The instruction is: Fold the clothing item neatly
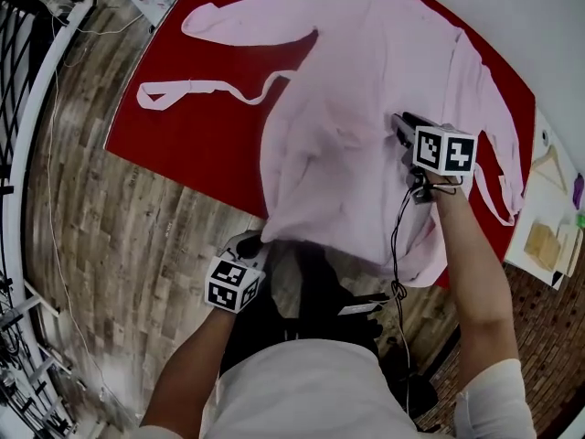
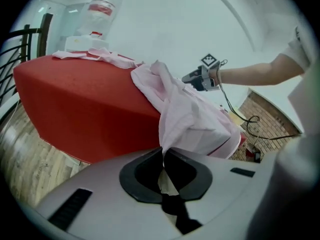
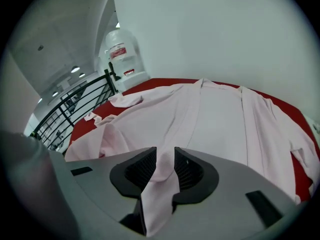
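Jaws of the left gripper (image 2: 163, 154) are clenched on a thin edge of the pink garment (image 2: 190, 119), and the cloth rises out of the closed gap in a taut pleat. In the head view this gripper (image 1: 245, 262) sits low at the near edge of the red table (image 1: 174, 135), just where the hem hangs off the edge toward the person

The right gripper (image 3: 165, 165) grasps a raised fold of the same garment, with cloth filling the space between both ribbed pads and trailing down behind them. Seen from the head, it (image 1: 402, 126) is over the right-centre of the cloth, well apart from the left one

The garment lies spread across most of the table top. One sleeve (image 1: 242, 16) reaches toward the far left corner, and a narrow tie (image 1: 196, 88) lies loose on the bare red surface beside it. The right side runs along the table's right edge

Beyond the table a large water bottle (image 3: 122, 54) stands by a white wall (image 3: 215, 29), next to a black railing (image 3: 75, 104). Wooden floor (image 1: 101, 245) shows to the left of the table
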